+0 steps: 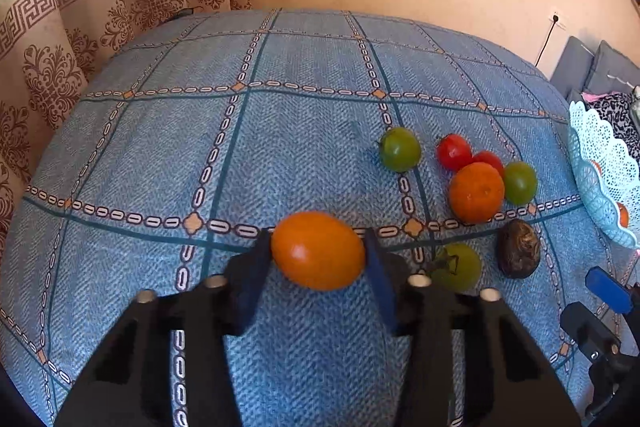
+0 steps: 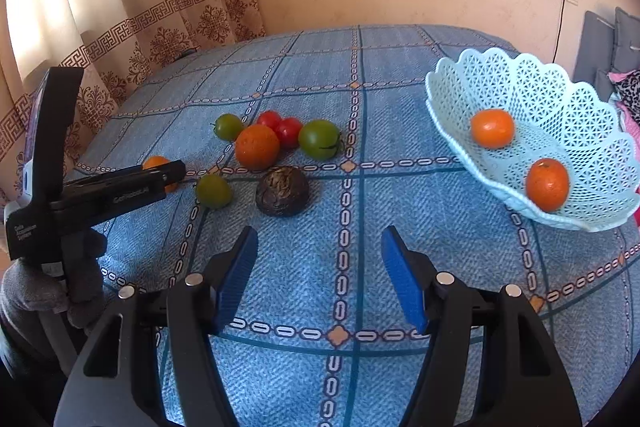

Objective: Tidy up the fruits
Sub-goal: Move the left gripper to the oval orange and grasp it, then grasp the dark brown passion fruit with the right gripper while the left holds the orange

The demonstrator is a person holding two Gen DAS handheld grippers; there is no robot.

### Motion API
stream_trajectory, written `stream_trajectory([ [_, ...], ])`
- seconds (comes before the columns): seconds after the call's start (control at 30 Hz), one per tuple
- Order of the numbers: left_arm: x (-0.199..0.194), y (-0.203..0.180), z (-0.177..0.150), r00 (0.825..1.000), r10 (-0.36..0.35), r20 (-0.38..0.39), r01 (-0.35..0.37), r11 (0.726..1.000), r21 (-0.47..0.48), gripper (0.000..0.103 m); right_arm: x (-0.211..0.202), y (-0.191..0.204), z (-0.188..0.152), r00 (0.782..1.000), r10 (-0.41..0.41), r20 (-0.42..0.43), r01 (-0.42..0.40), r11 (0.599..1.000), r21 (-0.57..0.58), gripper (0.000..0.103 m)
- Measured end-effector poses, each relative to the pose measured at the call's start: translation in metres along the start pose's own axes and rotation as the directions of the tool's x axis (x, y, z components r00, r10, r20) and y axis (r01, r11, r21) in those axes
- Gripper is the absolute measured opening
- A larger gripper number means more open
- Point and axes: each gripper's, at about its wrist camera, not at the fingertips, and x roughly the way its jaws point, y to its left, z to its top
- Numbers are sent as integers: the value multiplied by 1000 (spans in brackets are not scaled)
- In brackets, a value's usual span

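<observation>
My left gripper is shut on a smooth orange fruit, one blue pad against each side, low over the blue cloth. From the right wrist view the same gripper shows side-on at the left, with the orange fruit peeking behind its fingers. My right gripper stands open with only cloth between its pads. Ahead of it lie a dark wrinkled fruit, a green tomato, a rough orange, two red tomatoes and two more green ones.
A pale blue lattice basket stands tilted at the right, holding two orange fruits. The table under the blue checked cloth ends near a patterned curtain and a wall. A gloved hand holds the left tool.
</observation>
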Motion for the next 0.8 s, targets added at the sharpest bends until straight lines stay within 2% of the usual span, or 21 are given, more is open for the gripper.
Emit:
stream_trajectory([
  [0.3,-21,6,1,997,-9,72,11,999,-33,43,24,6,11,998,32,-51,-32,999,-7,66],
  [0.47,-33,8,1,994,16,106,-11,999,-46,43,41,9,20,996,57,-74,-57,998,-6,66],
  [0.8,-33,13,-1,994,8,108,-2,998,-55,43,64,21,28,997,2,-71,-7,998,-69,65],
])
